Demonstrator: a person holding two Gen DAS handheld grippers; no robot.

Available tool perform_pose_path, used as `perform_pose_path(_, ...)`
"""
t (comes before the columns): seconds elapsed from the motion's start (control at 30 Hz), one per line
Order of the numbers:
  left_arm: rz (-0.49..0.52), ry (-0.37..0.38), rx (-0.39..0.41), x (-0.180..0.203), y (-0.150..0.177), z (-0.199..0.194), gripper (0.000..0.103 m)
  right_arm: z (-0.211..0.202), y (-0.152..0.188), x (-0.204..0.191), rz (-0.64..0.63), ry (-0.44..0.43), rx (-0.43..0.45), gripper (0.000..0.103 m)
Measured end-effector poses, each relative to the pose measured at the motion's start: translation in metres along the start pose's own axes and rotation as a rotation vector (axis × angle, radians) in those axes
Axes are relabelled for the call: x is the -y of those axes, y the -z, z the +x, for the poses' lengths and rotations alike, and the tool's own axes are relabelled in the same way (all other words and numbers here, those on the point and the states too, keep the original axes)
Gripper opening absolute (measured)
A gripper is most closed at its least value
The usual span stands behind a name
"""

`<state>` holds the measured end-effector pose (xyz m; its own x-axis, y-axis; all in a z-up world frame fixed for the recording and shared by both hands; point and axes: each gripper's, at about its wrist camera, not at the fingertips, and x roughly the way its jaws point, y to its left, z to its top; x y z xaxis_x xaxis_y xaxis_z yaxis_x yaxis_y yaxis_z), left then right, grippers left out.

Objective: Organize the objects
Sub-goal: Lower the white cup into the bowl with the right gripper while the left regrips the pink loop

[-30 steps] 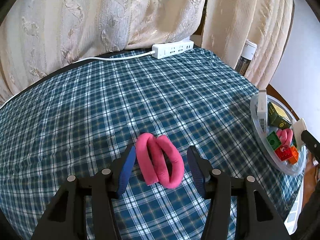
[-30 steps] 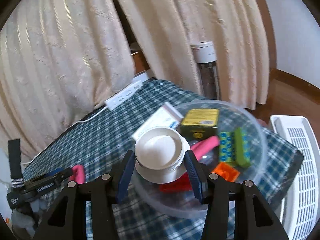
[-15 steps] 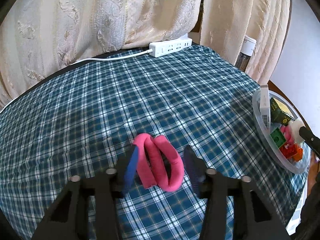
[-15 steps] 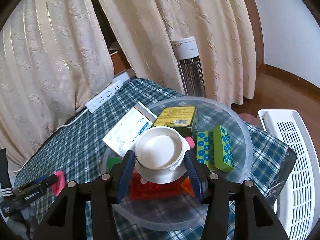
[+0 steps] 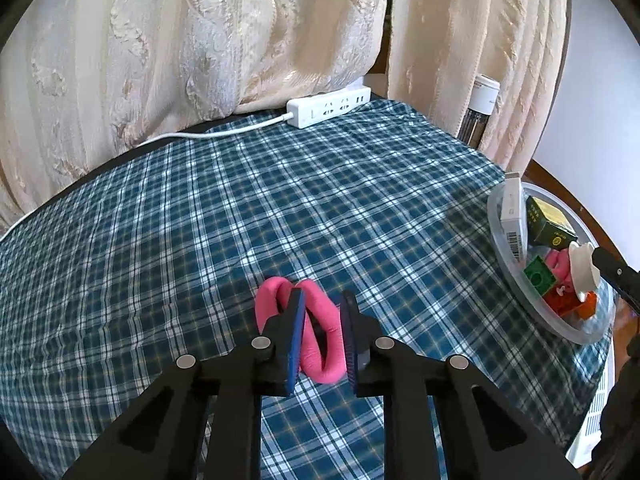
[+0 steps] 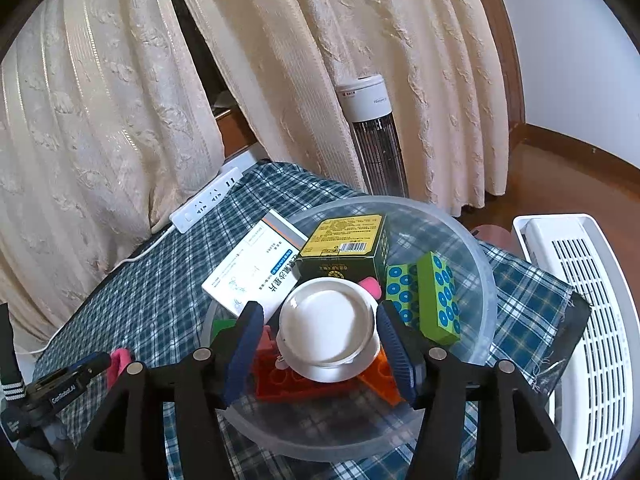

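Observation:
A pink foam loop (image 5: pixel 320 320) lies on the blue plaid tablecloth (image 5: pixel 240 220). My left gripper (image 5: pixel 322 312) is shut on its right strand; the left strand sticks out beside the left finger. My right gripper (image 6: pixel 318 326) is shut on a white round cup (image 6: pixel 328 330) and holds it over the clear plastic bowl (image 6: pixel 486 280). The bowl holds a white box (image 6: pixel 252 276), a dark green box (image 6: pixel 344 250), green dotted blocks (image 6: pixel 430 296), red and orange bricks (image 6: pixel 296 380) and a pink piece. The bowl also shows in the left wrist view (image 5: pixel 584 336).
A white power strip (image 5: pixel 328 106) with its cord lies at the table's far edge against cream curtains. A white tower heater (image 6: pixel 370 136) stands behind the table. A white slatted appliance (image 6: pixel 588 320) stands right of the bowl, past the table edge.
My left gripper has closed from wide open onto the pink loop. My right gripper has carried the white cup forward and lower over the bowl.

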<state>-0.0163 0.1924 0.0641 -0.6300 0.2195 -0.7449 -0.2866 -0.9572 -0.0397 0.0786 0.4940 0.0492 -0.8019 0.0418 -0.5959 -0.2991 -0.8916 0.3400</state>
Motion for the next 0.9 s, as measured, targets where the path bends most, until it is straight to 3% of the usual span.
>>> perform_pose_path(0.57,0.011,-0.002,0.036,0.003,-0.004,-0.017,0.012,-0.012,0.000,0.002,0.009,-0.025,0.024,0.062)
perform_pose_path(0.77,-0.023,0.000,-0.011,-0.007,0.001,-0.006,0.014,-0.013,0.000,0.002,0.009,-0.029,0.024,0.062)
perform_pose_path(0.83,-0.036,0.000,-0.028,-0.009,0.003,-0.003,0.017,-0.013,0.000,0.002,0.009,-0.029,0.024,0.062)
perform_pose_path(0.9,-0.053,0.006,-0.047,-0.012,0.005,0.001,0.034,-0.014,0.001,0.002,0.011,-0.031,0.023,0.062)
